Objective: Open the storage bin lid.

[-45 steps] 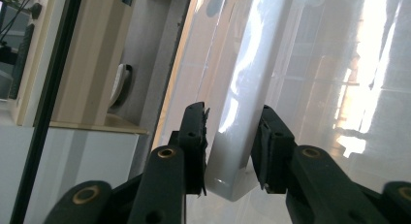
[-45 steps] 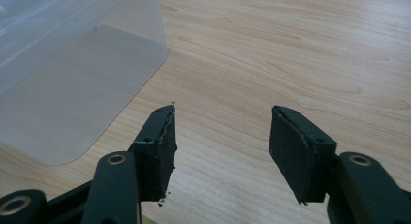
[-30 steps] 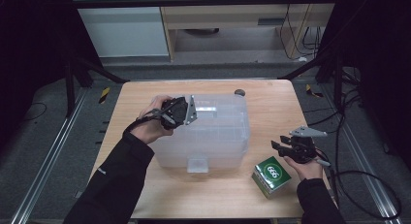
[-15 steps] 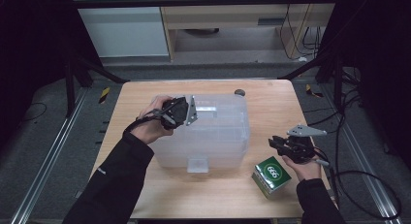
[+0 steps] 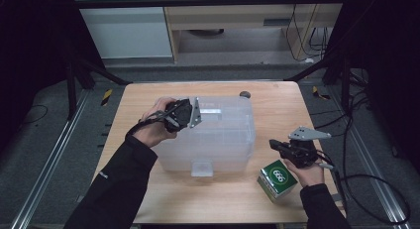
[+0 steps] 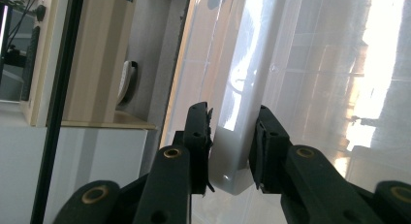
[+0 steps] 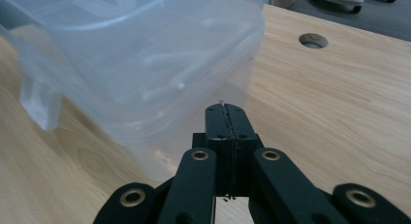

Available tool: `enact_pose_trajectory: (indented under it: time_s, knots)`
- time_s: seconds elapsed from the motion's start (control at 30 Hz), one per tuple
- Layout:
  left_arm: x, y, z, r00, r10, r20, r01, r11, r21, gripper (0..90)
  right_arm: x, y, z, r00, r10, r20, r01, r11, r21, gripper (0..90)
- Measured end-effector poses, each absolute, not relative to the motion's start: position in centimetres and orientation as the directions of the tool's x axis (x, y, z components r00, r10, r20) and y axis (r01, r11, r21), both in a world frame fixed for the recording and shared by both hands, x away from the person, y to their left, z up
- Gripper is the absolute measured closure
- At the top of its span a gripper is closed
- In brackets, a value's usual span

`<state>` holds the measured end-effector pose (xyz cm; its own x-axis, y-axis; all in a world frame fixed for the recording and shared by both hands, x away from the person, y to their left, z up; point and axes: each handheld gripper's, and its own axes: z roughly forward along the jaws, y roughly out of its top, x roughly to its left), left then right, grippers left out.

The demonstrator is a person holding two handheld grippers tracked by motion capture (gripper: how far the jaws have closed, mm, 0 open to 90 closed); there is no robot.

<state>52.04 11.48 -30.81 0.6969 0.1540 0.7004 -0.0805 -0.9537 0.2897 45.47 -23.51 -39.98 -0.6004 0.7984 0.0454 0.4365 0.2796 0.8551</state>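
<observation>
High view: left tongs point(image 5: 190, 113) clamp clear plastic bin's point(image 5: 218, 140) rim at mid-bench point(image 5: 277, 100), steadying it. Right tongs point(image 5: 274, 144) have just closed, nothing between; green box point(image 5: 277, 179) beside.

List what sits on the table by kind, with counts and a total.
Clear plastic bin: 1
Green box: 1
Total: 2
</observation>
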Motion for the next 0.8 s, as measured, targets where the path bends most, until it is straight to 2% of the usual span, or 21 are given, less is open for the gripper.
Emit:
enact_pose_trajectory:
  time_s: [0.8]
  knots:
    - [53.3, 11.4, -29.6, 0.671, 0.214, 0.710, -0.048, -0.943, 0.330, 70.1, 45.3, -21.3, -40.3, -0.647, 0.761, 0.054, 0.442, 0.317, 0.839, 90.0]
